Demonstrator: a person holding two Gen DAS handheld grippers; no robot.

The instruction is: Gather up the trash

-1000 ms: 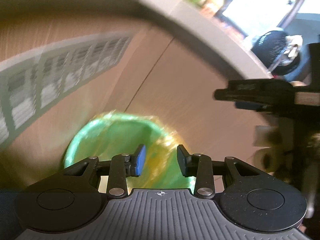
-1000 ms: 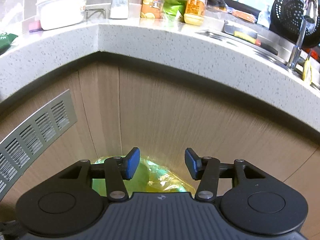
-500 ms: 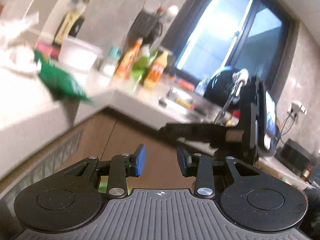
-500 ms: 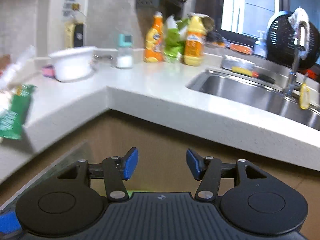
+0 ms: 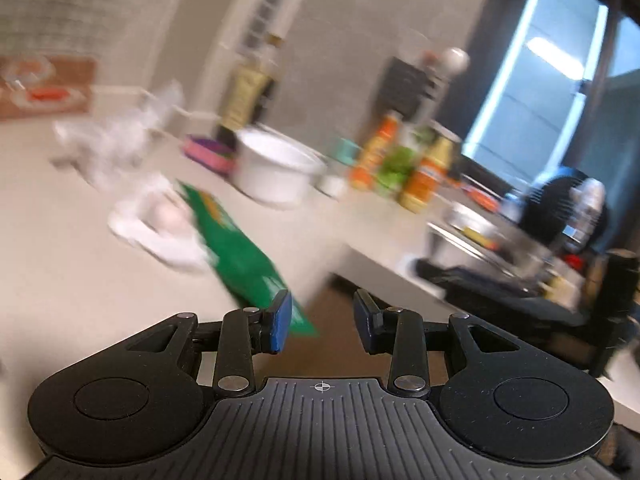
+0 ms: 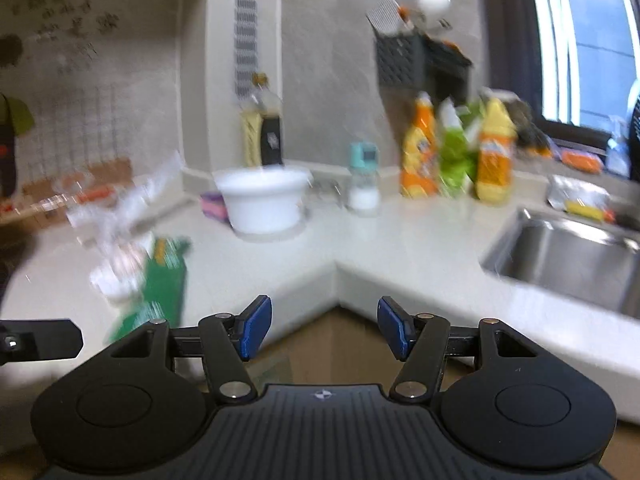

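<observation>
Green wrapper blurred, edge behind left gripper

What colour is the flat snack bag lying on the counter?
Green, with a bit of yellow print; the snack bag shows best in the right wrist view.

Motion blur smears both views. Beside the white bowl, the green packet and the crumpled white wrapping on the surface have no readable print or clear outline. Beyond the bowl, bottle labels are illegible.
</observation>
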